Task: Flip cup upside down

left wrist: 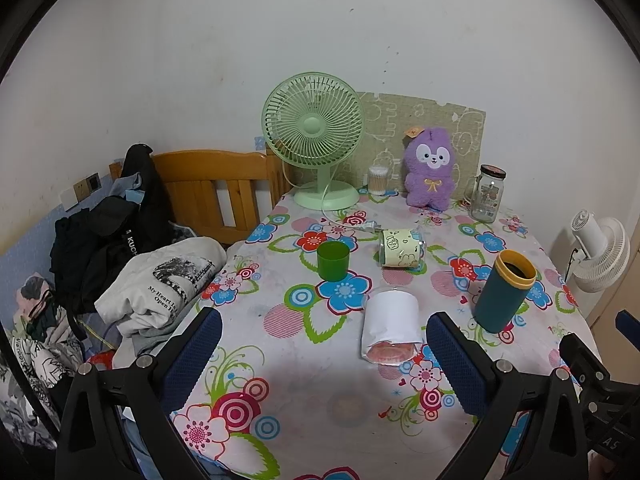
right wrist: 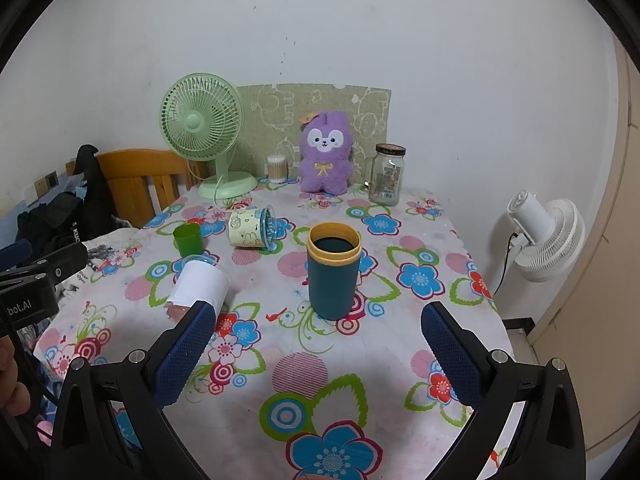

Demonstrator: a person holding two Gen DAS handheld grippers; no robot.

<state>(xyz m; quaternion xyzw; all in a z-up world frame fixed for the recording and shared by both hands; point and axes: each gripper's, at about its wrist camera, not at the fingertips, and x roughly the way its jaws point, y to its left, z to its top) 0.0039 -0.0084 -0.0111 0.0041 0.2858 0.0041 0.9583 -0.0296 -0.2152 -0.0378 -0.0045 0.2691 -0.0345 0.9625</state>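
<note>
A teal cup with a yellow rim (right wrist: pixel 334 274) stands upright, mouth up, on the flowered tablecloth; it also shows in the left wrist view (left wrist: pixel 504 290) at the right. A small green cup (left wrist: pixel 333 260) stands upright, also seen in the right wrist view (right wrist: pixel 188 238). My right gripper (right wrist: pixel 320 344) is open and empty, just short of the teal cup. My left gripper (left wrist: pixel 324 348) is open and empty over the table's near left part.
A white paper-wrapped clear cup (left wrist: pixel 390 326) and a cartoon-print cup (left wrist: pixel 400 248) lie on their sides. A green fan (left wrist: pixel 314 136), purple plush (left wrist: pixel 430 168), cotton-swab tub (left wrist: pixel 378 180) and glass jar (left wrist: pixel 488 194) stand at the back. Clothes (left wrist: pixel 160 280) lie left; a white fan (right wrist: pixel 544 236) stands right.
</note>
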